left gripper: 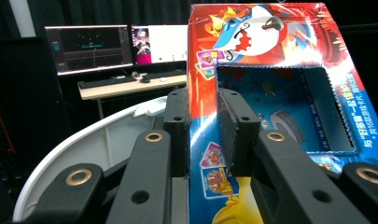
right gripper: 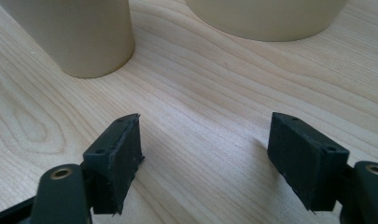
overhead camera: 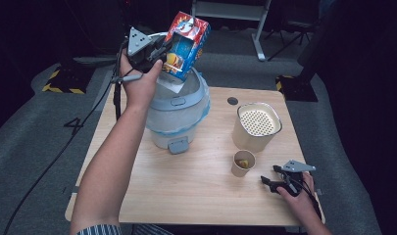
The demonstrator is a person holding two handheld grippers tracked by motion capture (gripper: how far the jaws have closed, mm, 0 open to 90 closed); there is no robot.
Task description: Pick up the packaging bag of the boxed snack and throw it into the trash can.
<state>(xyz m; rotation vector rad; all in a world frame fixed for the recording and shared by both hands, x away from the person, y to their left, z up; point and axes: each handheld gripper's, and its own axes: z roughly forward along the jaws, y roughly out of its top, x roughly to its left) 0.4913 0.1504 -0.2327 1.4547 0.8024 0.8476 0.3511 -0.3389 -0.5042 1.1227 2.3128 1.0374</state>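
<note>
A red and blue cartoon-printed carton (overhead camera: 186,44) hangs tilted above the open white pot-shaped appliance (overhead camera: 179,112) at the table's back left. My left gripper (overhead camera: 166,51) is shut on the carton's edge. In the left gripper view both pads clamp one wall of the carton (left gripper: 270,93), which has a window cut out of its face, and my left gripper (left gripper: 205,107) sits over the appliance's raised white lid (left gripper: 98,144). Low on the table at the front right, my right gripper (overhead camera: 268,174) stands open. Nothing but bare wood lies between the jaws of my right gripper (right gripper: 205,140).
A small paper cup (overhead camera: 243,164) with something yellow inside stands just left of the right gripper. Behind it is a larger beige container (overhead camera: 257,125) with a perforated top. Both show as the cup (right gripper: 79,37) and container (right gripper: 266,18). The wooden table (overhead camera: 186,196) ends at dark carpet.
</note>
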